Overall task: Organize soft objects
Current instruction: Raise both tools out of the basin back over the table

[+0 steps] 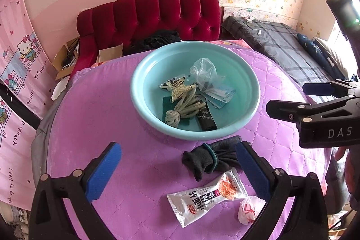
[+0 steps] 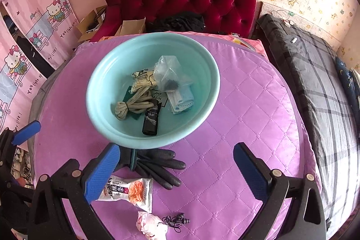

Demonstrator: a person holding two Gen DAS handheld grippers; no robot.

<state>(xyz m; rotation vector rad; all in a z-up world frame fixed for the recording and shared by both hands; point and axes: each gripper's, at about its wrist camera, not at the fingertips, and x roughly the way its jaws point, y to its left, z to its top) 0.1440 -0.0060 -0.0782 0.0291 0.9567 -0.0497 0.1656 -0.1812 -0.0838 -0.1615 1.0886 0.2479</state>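
- Left wrist view: left gripper (image 1: 177, 170) with jaws spread wide, empty, hovering over near part of purple quilted cover (image 1: 94, 114).
- Dark glove (image 1: 209, 156), bunched, teal-edged cuff toward left, just near of teal basin (image 1: 249, 91), beside right blue pad. Judged light, limp, grippy knit; best pinched across cuff band.
- Snack packet (image 1: 207, 197) nearer still, glossy film; judged light, slippery, crushable; best taken at flat sealed end.
- Crumpled white-and-red wrapper (image 1: 249, 213) at near right; judged feather-light, springy.
- Basin already containing coiled rope (image 1: 186, 109), clear plastic bag (image 1: 202, 71), face masks (image 1: 220, 96), black pouch (image 1: 205, 118).
- Right gripper (image 1: 285, 98) at right edge, jaws apart, empty.
- Right wrist view: right gripper (image 2: 175, 172), jaws released, left pad over glove (image 2: 157, 165) cuff, contact not determinable.
- Glove fingers splayed right, just near of basin (image 2: 96, 82).
- Packet (image 2: 132, 190) and wrapper (image 2: 150, 226) nearer; tangled earphones (image 2: 175, 220) just right of wrapper, thin, snag-prone.
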